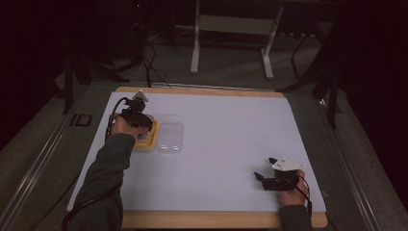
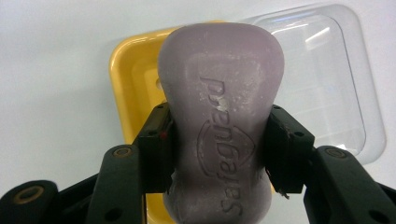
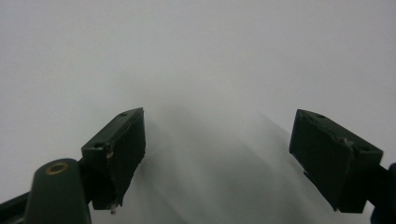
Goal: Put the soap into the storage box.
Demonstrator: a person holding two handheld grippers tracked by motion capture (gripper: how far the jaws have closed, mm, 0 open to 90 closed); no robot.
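Left gripper view looks straight down the black jaws of the left tool (image 2: 218, 154), and they are clamped on a purple bar of soap (image 2: 219, 112), one pad on each long flank at the narrowed waist, brand lettering facing up. The bar hangs over the yellow soap dish (image 2: 125, 79), though whether it already touches the dish floor I cannot tell; a clear plastic lid (image 2: 327, 79) lies just beside the dish on the white table (image 2: 51, 70). From the high view the same left tool (image 1: 138, 118) sits above that dish (image 1: 146, 143) at the table's far left, with the lid (image 1: 170, 138) next to it. I would judge the soap a dense, fairly heavy block for its bulk, hard enough not to bend, yet waxy: the whitish scuffs and crumbs near the pads suggest the surface scrapes and dents under pressure. Its rounded, smooth sides could let it squirt out if squeezed off-centre, so the waist, where the pads sit now, looks the safest hold, since the flaring ends block sliding either way. Over at the near right, the right tool (image 1: 263, 180) rests low by the table, and in the right gripper view its jaws (image 3: 219, 158) stand wide apart with nothing between them.
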